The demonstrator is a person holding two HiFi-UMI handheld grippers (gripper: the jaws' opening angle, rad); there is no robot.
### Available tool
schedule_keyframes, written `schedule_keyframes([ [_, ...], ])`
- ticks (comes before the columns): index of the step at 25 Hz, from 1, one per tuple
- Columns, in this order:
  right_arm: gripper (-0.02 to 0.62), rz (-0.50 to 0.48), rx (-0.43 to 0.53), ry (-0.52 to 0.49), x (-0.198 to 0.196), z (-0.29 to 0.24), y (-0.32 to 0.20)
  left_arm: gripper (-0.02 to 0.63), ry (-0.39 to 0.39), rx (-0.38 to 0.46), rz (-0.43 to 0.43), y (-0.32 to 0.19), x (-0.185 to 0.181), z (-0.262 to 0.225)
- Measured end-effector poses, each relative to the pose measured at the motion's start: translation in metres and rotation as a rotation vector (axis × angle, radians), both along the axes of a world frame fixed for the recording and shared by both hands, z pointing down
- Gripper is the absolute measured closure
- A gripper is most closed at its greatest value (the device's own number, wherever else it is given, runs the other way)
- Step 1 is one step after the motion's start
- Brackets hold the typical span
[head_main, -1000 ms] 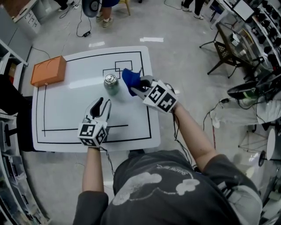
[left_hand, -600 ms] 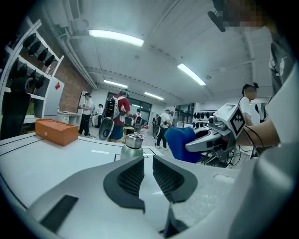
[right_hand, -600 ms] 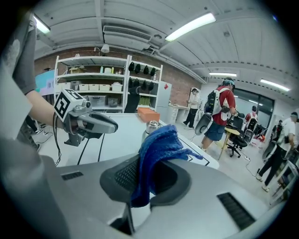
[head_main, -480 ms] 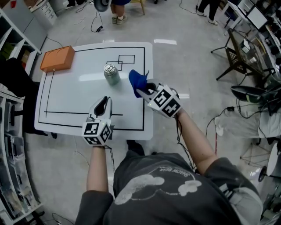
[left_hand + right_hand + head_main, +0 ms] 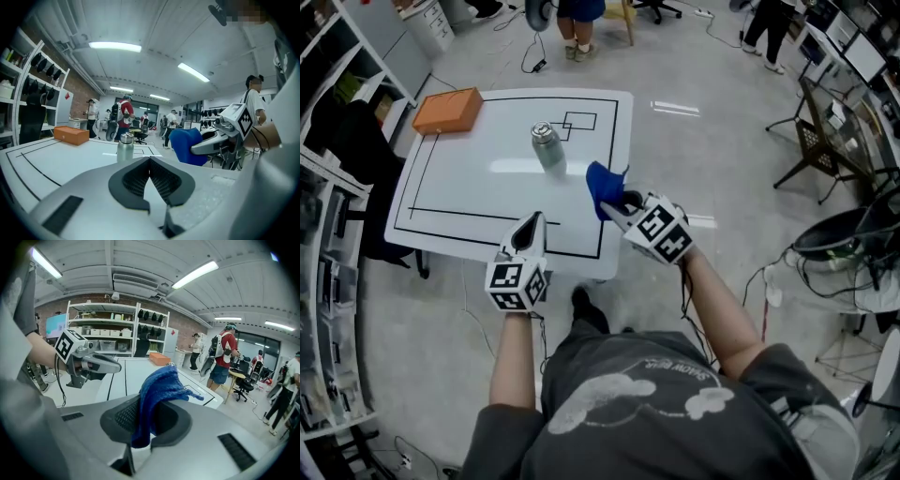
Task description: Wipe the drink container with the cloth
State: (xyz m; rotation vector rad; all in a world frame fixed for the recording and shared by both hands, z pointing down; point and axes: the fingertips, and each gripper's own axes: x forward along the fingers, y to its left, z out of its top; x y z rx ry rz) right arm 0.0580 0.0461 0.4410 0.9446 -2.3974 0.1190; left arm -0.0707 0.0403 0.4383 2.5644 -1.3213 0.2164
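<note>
We are finding no readable print on the drink container (image 5: 547, 147); it is too small in every view. It is standing upright toward the far side of the white desk (image 5: 459, 192). It is showing a silvery metal body and a round cap, and it is sitting just beside the black rectangles (image 5: 579, 122) drawn there. Our right gripper (image 5: 615, 201) is clamping its fingers on the blue cloth (image 5: 602, 183), which is bunching up above them near the desk's right edge. The drink container is sitting at about 10 o'clock from the cloth and 12 o'clock from our left gripper (image 5: 532, 225), well apart from both. The left fingers have just been closing and are pressing together with nothing between them. An orange box (image 5: 448, 110) is lying at the desk's far left corner.
</note>
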Motion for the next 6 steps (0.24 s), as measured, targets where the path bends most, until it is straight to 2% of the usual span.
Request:
schedule_keyframes([
  [6,0.552,-0.009,-0.009,0.001,0.004,0.003,0.056,0.603,0.011,-0.024,-0.023,0.049,0.008,0.004],
])
